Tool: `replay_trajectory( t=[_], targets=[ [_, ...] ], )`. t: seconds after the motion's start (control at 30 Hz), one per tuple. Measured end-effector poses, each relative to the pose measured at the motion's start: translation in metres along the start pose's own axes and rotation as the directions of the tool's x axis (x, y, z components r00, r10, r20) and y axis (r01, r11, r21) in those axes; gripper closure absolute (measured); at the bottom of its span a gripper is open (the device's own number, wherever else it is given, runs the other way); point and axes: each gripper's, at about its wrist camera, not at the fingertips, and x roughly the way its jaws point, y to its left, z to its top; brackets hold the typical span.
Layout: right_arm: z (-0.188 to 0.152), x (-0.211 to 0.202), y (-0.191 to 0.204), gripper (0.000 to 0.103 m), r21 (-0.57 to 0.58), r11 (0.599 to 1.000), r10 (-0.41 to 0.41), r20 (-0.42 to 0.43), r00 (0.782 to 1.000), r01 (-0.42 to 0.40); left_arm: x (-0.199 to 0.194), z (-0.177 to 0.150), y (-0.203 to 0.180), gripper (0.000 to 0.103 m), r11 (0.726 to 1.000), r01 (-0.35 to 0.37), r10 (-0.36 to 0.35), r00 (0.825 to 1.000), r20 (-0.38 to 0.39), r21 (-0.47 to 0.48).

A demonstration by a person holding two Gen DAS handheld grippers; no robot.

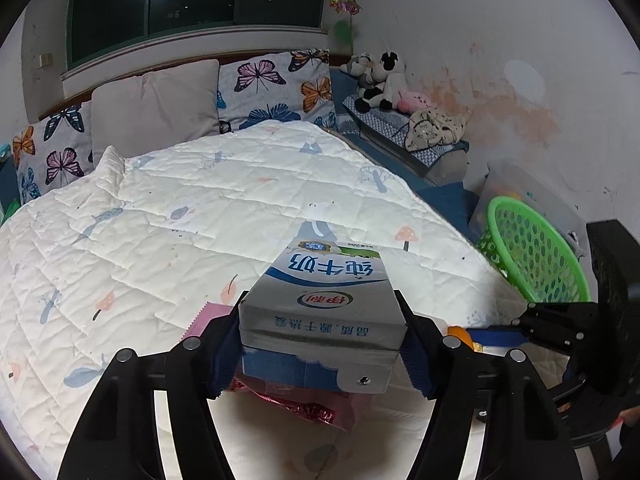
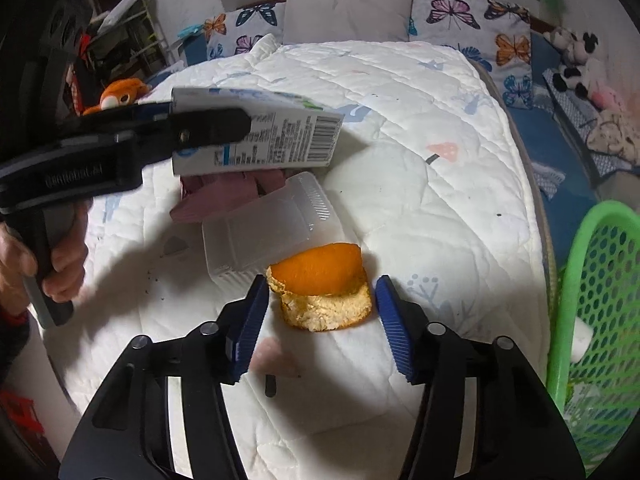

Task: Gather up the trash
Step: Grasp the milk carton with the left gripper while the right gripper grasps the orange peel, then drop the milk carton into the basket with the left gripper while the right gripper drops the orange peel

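The right gripper (image 2: 322, 316) has an orange peel (image 2: 322, 292) between its blue fingers, which sit just beside it without pressing. The left gripper (image 1: 322, 340) squeezes a milk carton (image 1: 324, 300), lifted over pink wrappers (image 2: 224, 196) and a clear plastic box (image 2: 268, 228) on the white quilt (image 2: 420, 140). A green basket (image 2: 596, 300) stands beside the bed.

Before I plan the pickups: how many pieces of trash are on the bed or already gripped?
4: milk carton in the left gripper; pink wrapper beneath it; clear plastic box beside; orange peel between the right gripper fingers. More may be hidden.
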Motion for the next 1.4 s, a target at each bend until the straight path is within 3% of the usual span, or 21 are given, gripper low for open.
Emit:
replay_trajectory(
  t=[0.2, 0.73, 1.0, 1.4],
  targets=[
    [-0.001, -0.006, 0.0, 0.063, 0.008, 1.0, 0.0, 0.017, 1.0, -0.001, -0.013, 0.003, 0.002, 0.038, 1.0, 0.01, -0.009, 0.999, 0.03, -0.024],
    [-0.021, -0.057, -0.031, 0.066, 0.119, 0.993, -0.012, 0.08, 0.997, 0.002, -0.036, 0.01, -0.03, 0.038, 0.995, 0.092, -0.09, 0.994, 0.07, -0.027],
    [-0.042, -0.095, -0.086, 0.066, 0.22, 0.971, -0.12, 0.098, 0.988, 0.096, -0.032, 0.018, -0.066, 0.038, 0.988, 0.154, -0.153, 0.986, 0.067, -0.004],
    [-0.088, -0.117, -0.173, 0.062, 0.387, 0.897, -0.243, 0.03, 0.969, 0.213, -0.012, 0.027, -0.131, 0.038, 0.972, 0.225, -0.228, 0.973, 0.04, 0.069]
  ],
)
